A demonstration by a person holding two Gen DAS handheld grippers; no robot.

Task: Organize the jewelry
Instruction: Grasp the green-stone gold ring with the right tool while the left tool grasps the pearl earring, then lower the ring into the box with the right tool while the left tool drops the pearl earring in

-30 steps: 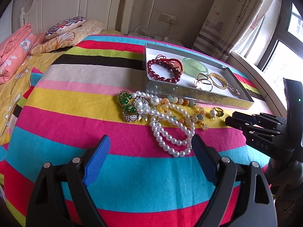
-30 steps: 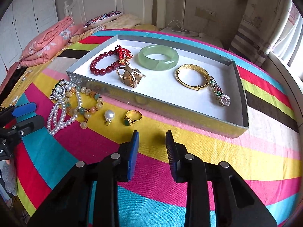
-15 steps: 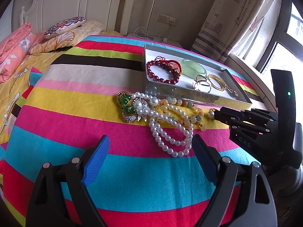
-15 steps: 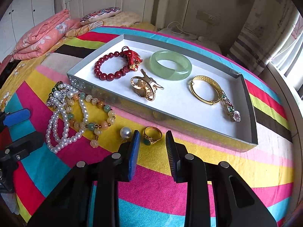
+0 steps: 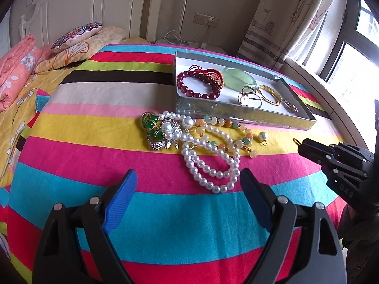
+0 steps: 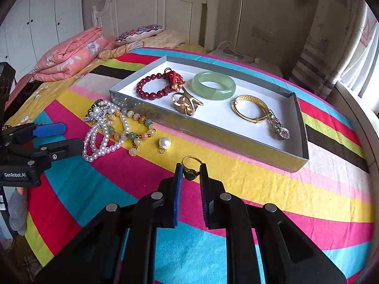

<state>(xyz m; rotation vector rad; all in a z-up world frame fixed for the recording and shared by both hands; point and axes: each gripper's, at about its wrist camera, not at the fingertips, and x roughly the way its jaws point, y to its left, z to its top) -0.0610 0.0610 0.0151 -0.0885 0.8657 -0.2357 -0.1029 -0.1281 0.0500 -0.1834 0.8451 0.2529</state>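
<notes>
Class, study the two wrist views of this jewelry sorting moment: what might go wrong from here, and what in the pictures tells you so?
1. The right tool, whose jaws have just been closing, pinches the small gold ring only at its fingertips; it may slip or twist out on the way to the tray.
2. The tray's near wall stands between ring and tray floor; a low carry might clip it.
3. The pearl necklace lies tangled with the beaded bracelet; lifting one may drag the other.

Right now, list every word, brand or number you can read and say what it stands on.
"GenRobot.AI": white print on the body of the left gripper, seen from the right wrist.
"DAS": raised letters on the side of the right gripper, seen from the left wrist.
Nothing else readable.
</notes>
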